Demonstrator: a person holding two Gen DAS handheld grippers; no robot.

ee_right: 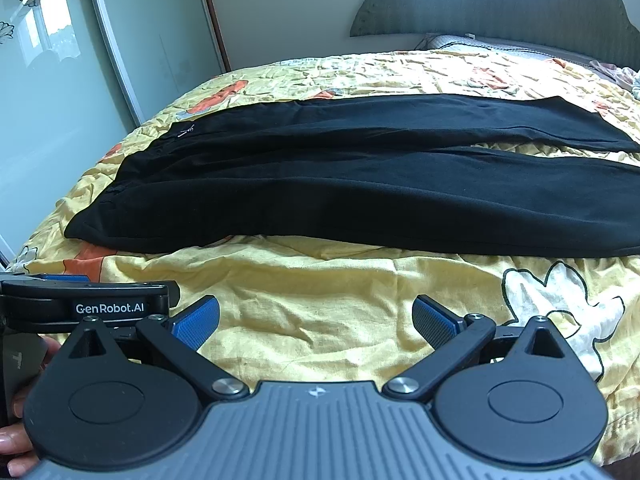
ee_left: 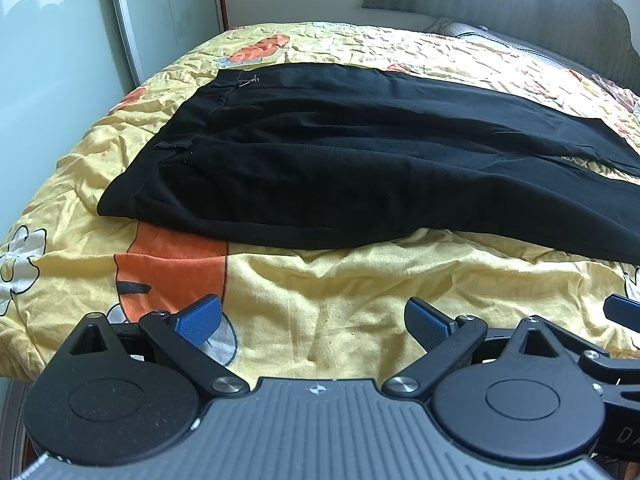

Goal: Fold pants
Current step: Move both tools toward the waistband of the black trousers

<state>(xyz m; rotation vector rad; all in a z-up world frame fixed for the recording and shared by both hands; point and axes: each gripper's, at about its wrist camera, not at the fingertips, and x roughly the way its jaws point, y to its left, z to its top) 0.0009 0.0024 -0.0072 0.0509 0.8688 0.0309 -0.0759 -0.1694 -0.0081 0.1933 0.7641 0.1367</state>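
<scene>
Black pants (ee_left: pixel 340 160) lie flat across the yellow flowered bedspread (ee_left: pixel 320 292), waistband to the left, both legs running off to the right. In the right wrist view the pants (ee_right: pixel 360 184) show the two legs side by side with a narrow gap at the right. My left gripper (ee_left: pixel 312 320) is open above bare bedspread, short of the pants' near edge. My right gripper (ee_right: pixel 316 320) is also open, over the bedspread (ee_right: pixel 320 288) in front of the pants. Neither one holds anything.
A padded grey headboard (ee_right: pixel 500 4) and a pillow (ee_right: pixel 460 44) stand at the bed's far right. A sliding wardrobe door with a metal frame (ee_right: pixel 112 40) borders the bed on the left. The left gripper's body (ee_right: pixel 88 304) and a hand (ee_right: pixel 16 432) show at the right wrist view's lower left.
</scene>
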